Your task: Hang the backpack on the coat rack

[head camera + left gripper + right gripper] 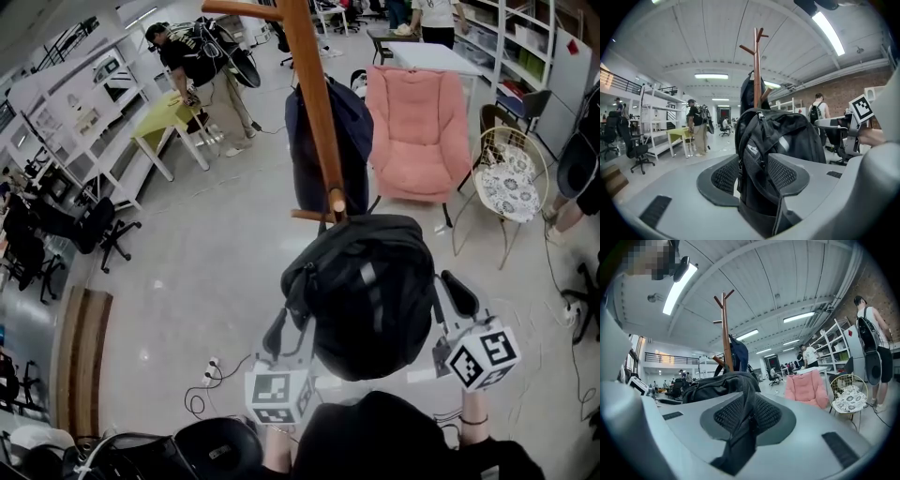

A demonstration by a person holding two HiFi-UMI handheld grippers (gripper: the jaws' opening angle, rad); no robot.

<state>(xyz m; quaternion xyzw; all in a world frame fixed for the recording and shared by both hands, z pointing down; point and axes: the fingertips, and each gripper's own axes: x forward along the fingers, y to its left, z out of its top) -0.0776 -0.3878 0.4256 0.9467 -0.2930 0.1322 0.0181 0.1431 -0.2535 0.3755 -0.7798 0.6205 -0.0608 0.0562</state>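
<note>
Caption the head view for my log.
Left claw and right claw grip a black backpack beside the wooden coat rack.

Head view steeply down from above; both gripper views level and close along the jaws; shared by all: backpack (370,291), coat rack (314,103).

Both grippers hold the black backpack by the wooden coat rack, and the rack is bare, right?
Not bare: the head view shows a dark blue jacket hanging on the coat rack. Both the left gripper and right gripper do hold the backpack by it.
</note>
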